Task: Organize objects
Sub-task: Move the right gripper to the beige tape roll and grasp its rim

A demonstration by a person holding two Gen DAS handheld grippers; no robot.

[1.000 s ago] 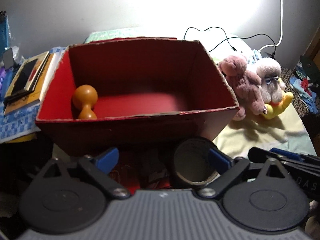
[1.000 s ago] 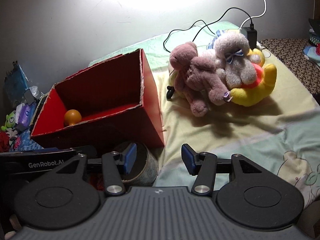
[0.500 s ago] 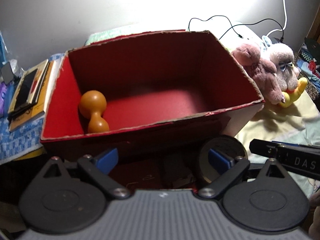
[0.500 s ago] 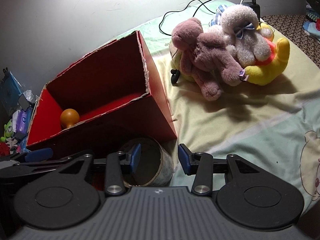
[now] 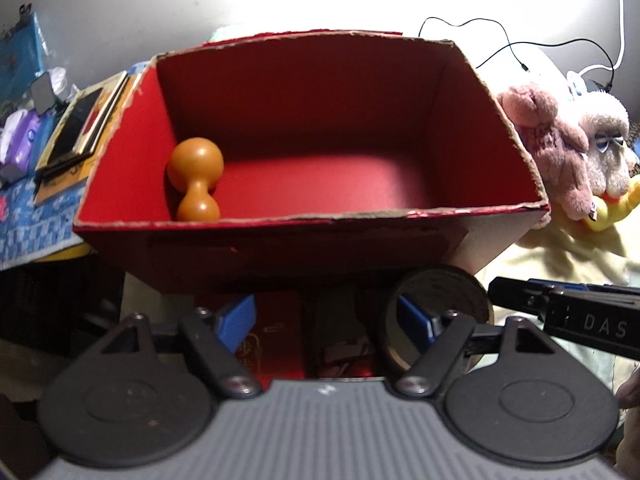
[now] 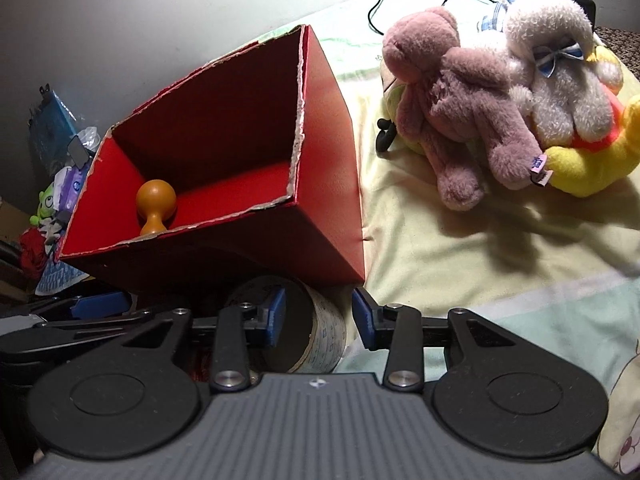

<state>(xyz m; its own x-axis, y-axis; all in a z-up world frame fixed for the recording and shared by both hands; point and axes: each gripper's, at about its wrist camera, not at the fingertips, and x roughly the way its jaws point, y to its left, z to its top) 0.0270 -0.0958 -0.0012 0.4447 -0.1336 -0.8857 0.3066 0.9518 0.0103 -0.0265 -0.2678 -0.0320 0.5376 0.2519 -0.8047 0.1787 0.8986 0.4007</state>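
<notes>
The right gripper (image 6: pixel 319 315) has its fingers apart and astride the wall of a cylindrical tin (image 6: pixel 316 332) lying on its side on the bed (image 6: pixel 500 264): one finger sits inside the open mouth, the other outside, neither clearly pressing yet. The left gripper (image 5: pixel 326 318) is spread wide and holds nothing; its right finger sits at the rim of the same tin (image 5: pixel 440 300), so the two tools crowd each other and could collide if both close in. The red box (image 6: pixel 320 160) stands directly ahead of both sets of fingers, touching or nearly touching the tin, so a careless lift could catch its torn near wall and tip or shove it. A grip on one thin wall alone may also let the round tin swing or slip out. Counted: one red box, one orange wooden knob-shaped piece (image 5: pixel 195 184) inside it at the left wall, one tin, and beyond the right fingers a heap of plush toys (image 6: pixel 500 92), seemingly three (pink, grey-white, yellow), though the pile may hide more. Flat red items lie below the left fingers, too dim to count.
</notes>
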